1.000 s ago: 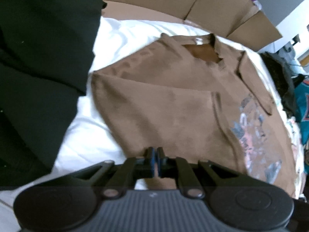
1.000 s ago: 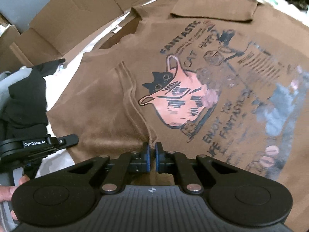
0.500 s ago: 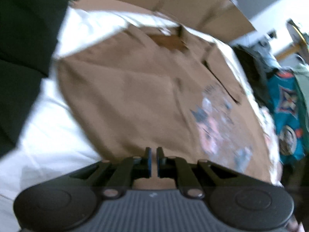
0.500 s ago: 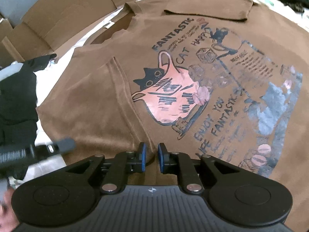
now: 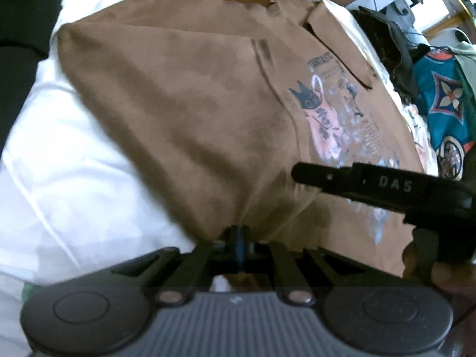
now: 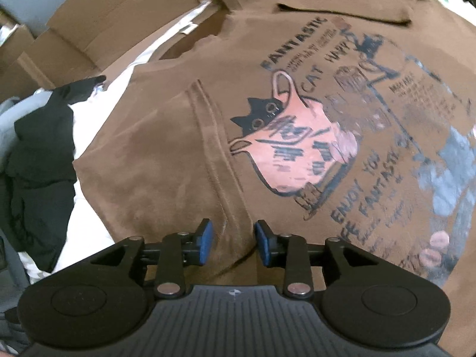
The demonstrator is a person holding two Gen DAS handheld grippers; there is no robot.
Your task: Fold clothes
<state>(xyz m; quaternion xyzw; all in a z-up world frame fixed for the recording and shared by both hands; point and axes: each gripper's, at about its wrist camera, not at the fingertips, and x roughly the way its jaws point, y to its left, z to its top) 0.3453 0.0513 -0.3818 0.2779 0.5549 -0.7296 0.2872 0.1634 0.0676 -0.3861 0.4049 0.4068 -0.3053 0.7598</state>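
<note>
Pinching the near hem of the brown T-shirt [image 5: 184, 113], the left gripper [image 5: 238, 239] has its blue pads pressed together with cloth caught between them. Right gripper [image 6: 230, 241] sits just beside it on the same hem; its jaws have just been opening and now stand apart, a ridge of shirt fabric lying in the gap, pads not pressing on it. In the left view the right gripper's black body [image 5: 383, 184] crosses over the lower right of the shirt, with part of a hand [image 5: 428, 264] under it.

Shirt lies spread flat, print side up, on a white sheet [image 5: 59, 154]. Its left side is folded in over the front, the folded edge running just beside the cat print [image 6: 285, 148]. The other sleeve [image 6: 342, 12] is folded in too, near the collar [image 6: 208, 29]. Collar points away from both grippers.

Outward: dark clothing [image 6: 38, 154] heaped on the left of the sheet, flattened cardboard [image 6: 89, 23] past the collar, a teal patterned cloth [image 5: 443, 89] on the far right.
</note>
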